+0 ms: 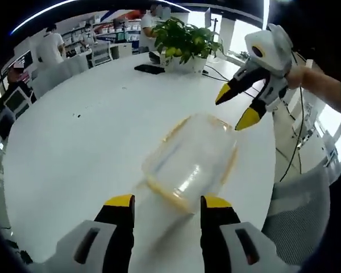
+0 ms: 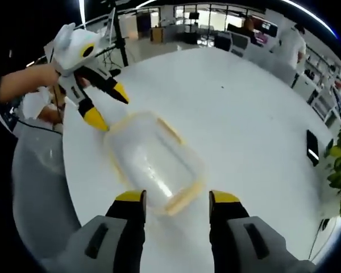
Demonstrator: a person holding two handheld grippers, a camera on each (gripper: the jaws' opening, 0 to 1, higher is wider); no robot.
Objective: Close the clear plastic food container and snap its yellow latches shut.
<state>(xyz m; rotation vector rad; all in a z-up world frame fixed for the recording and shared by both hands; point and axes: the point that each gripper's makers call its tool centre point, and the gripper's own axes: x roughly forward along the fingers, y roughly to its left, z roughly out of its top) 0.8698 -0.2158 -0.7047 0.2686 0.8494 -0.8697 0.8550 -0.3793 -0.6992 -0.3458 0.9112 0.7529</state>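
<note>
Still pre-latching: clear rectangular plastic container w/ yellow latches (image 1: 190,165) sat on white round table (image 1: 91,125); left tongs (image 1: 162,207) & right tongs (image 2: 176,205) both released, apart. Next: press latches.

An open-plan office or lab. A large white table (image 1: 91,131) takes up the middle of both views, with a potted plant (image 1: 184,40) at the top centre of the left gripper view. Desks with monitors (image 1: 14,99) line that view's left edge, and people (image 1: 50,42) stand by shelves at upper left. Strip lights (image 2: 82,11) run overhead.
</note>
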